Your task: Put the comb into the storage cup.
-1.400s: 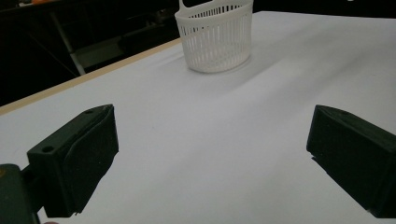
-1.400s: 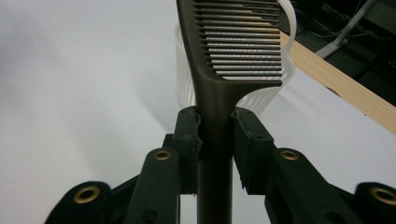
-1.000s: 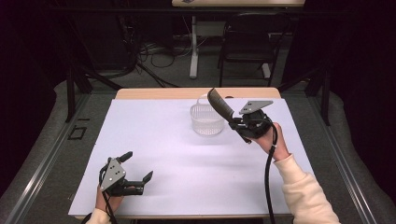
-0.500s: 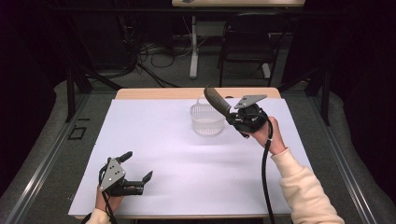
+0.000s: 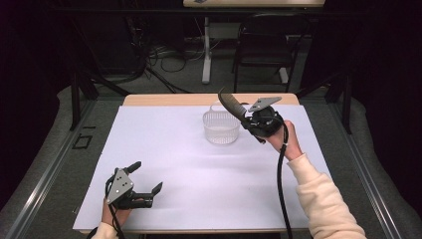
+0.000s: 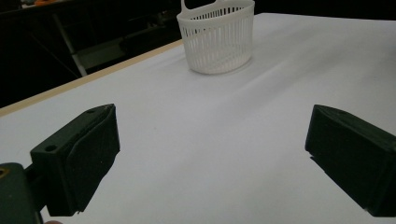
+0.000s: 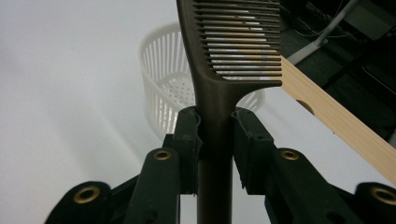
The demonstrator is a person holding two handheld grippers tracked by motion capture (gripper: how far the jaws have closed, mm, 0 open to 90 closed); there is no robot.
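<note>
1. Right gripper view: the comb (image 7: 219,70) is clamped by its handle between the jaws of the right gripper (image 7: 215,140), teeth end pointing away from the camera, with the white basket (image 7: 163,79) just beyond and below it.
2. In the high view the right gripper (image 5: 259,130) is held above the desk (image 5: 164,149) just beside the basket (image 5: 221,127), and the comb (image 5: 232,104) rises at a slant over the basket's rim; the comb is clear of the basket, not yet inside it.
3. The step in hand is judged to be the placing of the comb into the basket. The teeth end should be brought over the middle of the opening first, so that the rim and the small handle at the far side are not struck.
4. The comb should then be tipped downward and lowered until its end is well inside before the jaws are eased apart; a release from above could let the long comb tip the light basket or bounce out.
5. The left gripper (image 5: 142,183) rests low at the near left of the desk, well apart from the basket, its jaws wide and holding nothing. It could be used to steady the basket if it slides.
</note>
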